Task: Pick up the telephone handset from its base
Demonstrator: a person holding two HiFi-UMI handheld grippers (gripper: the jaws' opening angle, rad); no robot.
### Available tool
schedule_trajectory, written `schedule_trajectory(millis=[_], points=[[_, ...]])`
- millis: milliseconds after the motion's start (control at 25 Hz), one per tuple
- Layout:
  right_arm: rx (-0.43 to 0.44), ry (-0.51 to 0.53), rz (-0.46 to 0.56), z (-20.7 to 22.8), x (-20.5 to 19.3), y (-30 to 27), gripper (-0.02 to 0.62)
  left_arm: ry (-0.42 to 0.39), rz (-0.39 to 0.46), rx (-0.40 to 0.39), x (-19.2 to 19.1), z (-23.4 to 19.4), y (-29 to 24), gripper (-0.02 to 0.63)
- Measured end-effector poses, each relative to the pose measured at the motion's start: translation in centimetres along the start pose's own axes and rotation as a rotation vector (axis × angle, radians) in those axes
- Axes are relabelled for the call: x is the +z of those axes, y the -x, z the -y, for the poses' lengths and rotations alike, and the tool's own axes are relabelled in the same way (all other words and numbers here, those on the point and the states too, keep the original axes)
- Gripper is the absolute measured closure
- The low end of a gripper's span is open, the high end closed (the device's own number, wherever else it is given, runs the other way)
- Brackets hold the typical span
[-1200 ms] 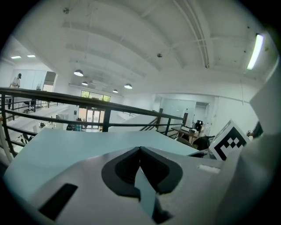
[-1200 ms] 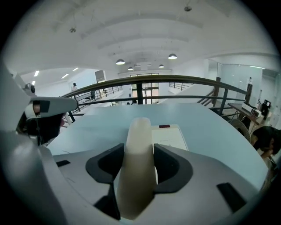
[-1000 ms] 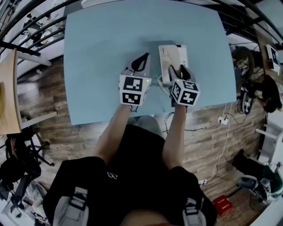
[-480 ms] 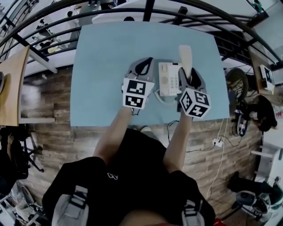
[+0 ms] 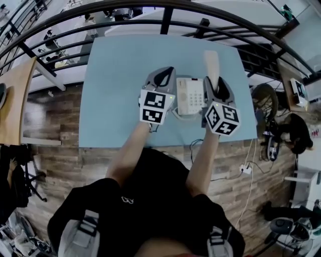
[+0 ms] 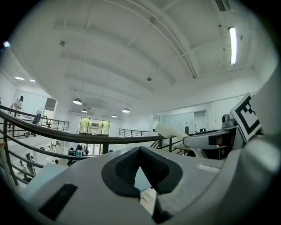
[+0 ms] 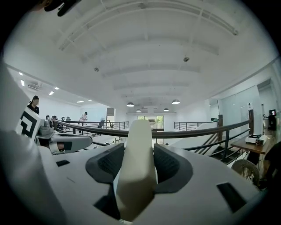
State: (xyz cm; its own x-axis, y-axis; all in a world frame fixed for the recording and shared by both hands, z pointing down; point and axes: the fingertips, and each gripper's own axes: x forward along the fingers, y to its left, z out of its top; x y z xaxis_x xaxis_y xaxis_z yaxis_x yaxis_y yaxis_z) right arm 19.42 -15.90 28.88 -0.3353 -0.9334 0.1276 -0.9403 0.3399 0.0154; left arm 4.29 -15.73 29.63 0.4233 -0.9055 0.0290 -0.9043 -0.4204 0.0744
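In the head view a blue table (image 5: pixel 115 75) carries the white telephone base (image 5: pixel 190 95) with its keypad. My right gripper (image 5: pixel 214 84) is shut on the cream handset (image 5: pixel 211 62), which sticks out past the jaws, raised clear of the base. The right gripper view has the handset (image 7: pixel 138 176) clamped between the two dark pads (image 7: pixel 107 165), pointing level across the hall. To the left of the base my left gripper (image 5: pixel 161 76) hovers with its pads (image 6: pixel 127 167) touching at the tips and nothing between them. The left gripper view also catches the handset (image 6: pixel 173 131) off to its right.
A black railing (image 5: pixel 165 15) curves past the table's far edge. A wooden tabletop (image 5: pixel 15 100) stands at the left. Cables and a power strip (image 5: pixel 244 169) lie on the wooden floor at the right, near dark equipment (image 5: pixel 296 133).
Both grippers have risen above the table. The right one has lifted the handset off the base, where it lay a second ago. The left one stayed shut and empty.
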Motion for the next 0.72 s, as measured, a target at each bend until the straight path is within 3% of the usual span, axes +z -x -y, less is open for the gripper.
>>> schedule_trajectory(millis=[720], points=[[-0.040, 0.004, 0.003, 1.4, -0.2, 0.8, 0.393, 0.018, -0.016, -0.045, -0.6, 1.1, -1.3, 0.607]])
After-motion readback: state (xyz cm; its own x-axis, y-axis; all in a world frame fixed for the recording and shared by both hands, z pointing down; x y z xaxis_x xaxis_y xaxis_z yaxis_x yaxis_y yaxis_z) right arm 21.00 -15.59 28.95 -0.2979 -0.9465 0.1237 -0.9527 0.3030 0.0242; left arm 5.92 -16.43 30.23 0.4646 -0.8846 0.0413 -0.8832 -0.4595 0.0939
